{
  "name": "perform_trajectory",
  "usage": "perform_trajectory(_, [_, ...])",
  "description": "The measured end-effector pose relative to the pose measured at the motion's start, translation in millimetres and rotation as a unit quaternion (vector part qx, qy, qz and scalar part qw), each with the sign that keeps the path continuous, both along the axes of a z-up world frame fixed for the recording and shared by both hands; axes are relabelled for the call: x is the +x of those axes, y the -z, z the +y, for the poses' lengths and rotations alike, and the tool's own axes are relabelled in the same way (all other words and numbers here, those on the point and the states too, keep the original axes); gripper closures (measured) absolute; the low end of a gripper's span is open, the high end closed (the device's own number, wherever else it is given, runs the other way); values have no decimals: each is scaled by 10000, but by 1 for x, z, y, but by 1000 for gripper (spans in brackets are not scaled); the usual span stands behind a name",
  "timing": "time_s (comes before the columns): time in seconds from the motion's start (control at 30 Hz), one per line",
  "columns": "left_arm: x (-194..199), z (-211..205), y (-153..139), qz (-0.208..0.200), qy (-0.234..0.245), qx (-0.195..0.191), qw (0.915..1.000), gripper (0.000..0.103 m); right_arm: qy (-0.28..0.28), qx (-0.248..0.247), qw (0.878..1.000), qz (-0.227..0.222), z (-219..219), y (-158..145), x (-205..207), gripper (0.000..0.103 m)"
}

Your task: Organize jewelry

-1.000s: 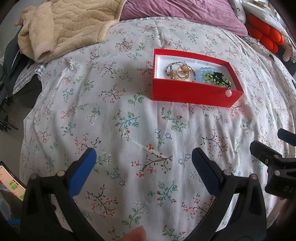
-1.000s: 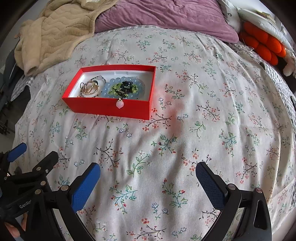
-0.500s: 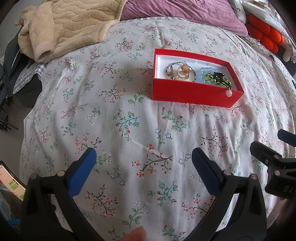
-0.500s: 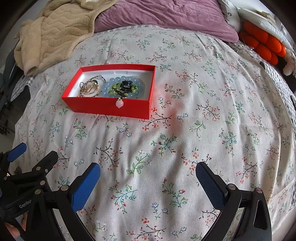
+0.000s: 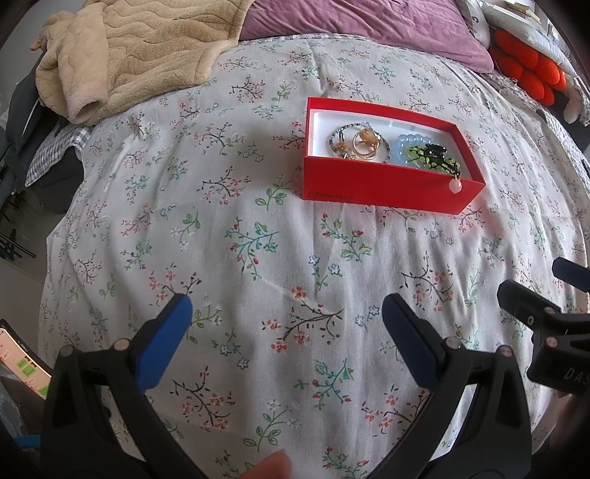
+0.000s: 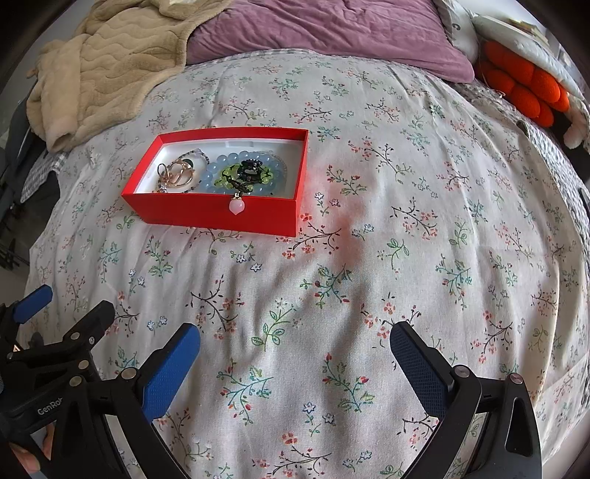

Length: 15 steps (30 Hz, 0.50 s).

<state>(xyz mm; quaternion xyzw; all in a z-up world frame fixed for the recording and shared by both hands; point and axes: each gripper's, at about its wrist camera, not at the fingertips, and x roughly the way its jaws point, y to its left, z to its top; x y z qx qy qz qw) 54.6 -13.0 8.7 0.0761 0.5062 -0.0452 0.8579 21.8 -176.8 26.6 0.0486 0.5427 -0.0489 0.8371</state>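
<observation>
A red jewelry box (image 5: 383, 186) (image 6: 217, 215) with a white lining lies on the floral bedspread. Inside it are gold rings (image 5: 363, 145) (image 6: 177, 173), a pale blue bead bracelet (image 5: 413, 142) (image 6: 217, 169) and a green and black piece (image 5: 433, 158) (image 6: 247, 171). A pink bead pendant (image 5: 454, 186) (image 6: 236, 206) hangs over the box's front wall. My left gripper (image 5: 285, 317) is open, well short of the box, with nothing between its fingers. My right gripper (image 6: 295, 346) is open too, low on the spread, right of the box and apart from it.
A beige fleece blanket (image 5: 132, 51) (image 6: 103, 70) lies at the back left, a purple pillow (image 5: 365, 25) (image 6: 324, 25) behind the box, and an orange plush (image 5: 531, 70) (image 6: 523, 88) at the back right. The bed's left edge (image 5: 55, 228) drops to the floor.
</observation>
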Motion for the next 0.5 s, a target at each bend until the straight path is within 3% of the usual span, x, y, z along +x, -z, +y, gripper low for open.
perform_trajectory(0.5, [-1, -1, 0, 9, -8, -8, 10000, 1, 12, 24, 10000, 10, -1, 2, -1, 0])
